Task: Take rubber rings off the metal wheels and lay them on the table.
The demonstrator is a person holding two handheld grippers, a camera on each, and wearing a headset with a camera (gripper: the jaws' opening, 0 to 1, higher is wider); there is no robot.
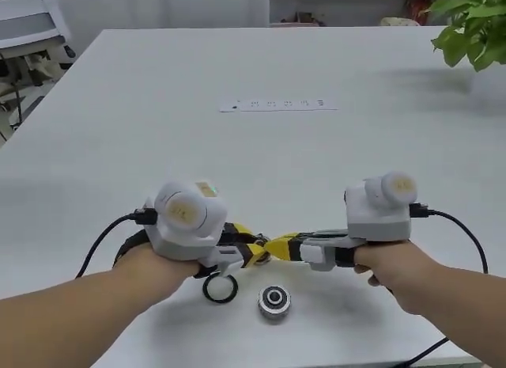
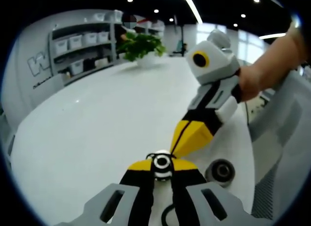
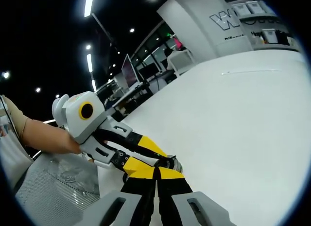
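Note:
A small metal wheel [image 1: 262, 259] with a black rubber ring hangs just above the white table [image 1: 261, 154] between both grippers. My left gripper [image 1: 254, 256] is shut on this wheel [image 2: 162, 165], its yellow jaws clamped on either side. From the right, my right gripper [image 1: 273, 249] is shut, its tips [image 2: 176, 147] pinched at the wheel's rim where the ring sits. The wheel [image 3: 174, 164] lies just past my right gripper [image 3: 156, 170]. A loose black rubber ring [image 1: 205, 289] lies on the table under my left hand. Beside it rests a second metal wheel [image 1: 273, 300].
The table's front edge runs just below the second wheel [image 2: 221, 171]. A white strip of sockets [image 1: 277, 105] lies mid-table, with open surface all around. A green plant [image 1: 470, 28] stands at the far right and a chair [image 1: 32, 28] at the far left.

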